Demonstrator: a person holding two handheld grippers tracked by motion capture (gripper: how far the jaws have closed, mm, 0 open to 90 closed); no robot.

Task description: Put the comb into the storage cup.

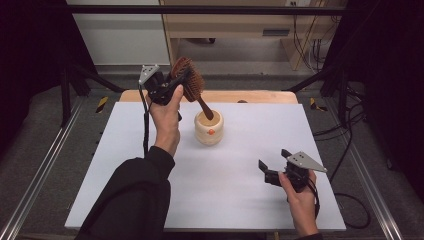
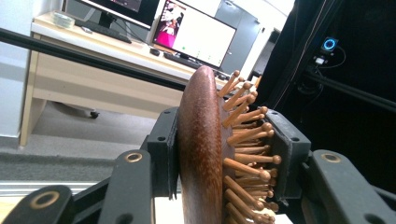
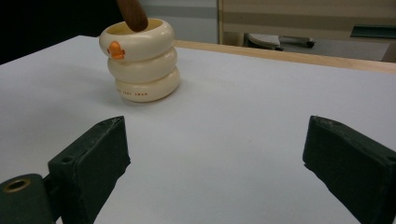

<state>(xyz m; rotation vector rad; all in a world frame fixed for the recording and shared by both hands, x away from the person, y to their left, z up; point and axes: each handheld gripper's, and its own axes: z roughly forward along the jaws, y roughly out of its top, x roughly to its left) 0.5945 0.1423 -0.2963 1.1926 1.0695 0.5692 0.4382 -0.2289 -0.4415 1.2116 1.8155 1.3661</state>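
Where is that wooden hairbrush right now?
In the high view the hairbrush sits left of centre near the table's far edge, its head clamped in the left gripper and its handle tip dipping into the cream ringed cup.

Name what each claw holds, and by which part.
Left claw: wooden hairbrush, clamped across its head, back against bristles. Right claw: nothing, jaws apart.

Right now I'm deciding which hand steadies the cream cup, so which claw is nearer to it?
Left. The left claw holds the hairbrush just above the cream cup, handle tip in its mouth. The right claw sits open, well off toward the table's near right.
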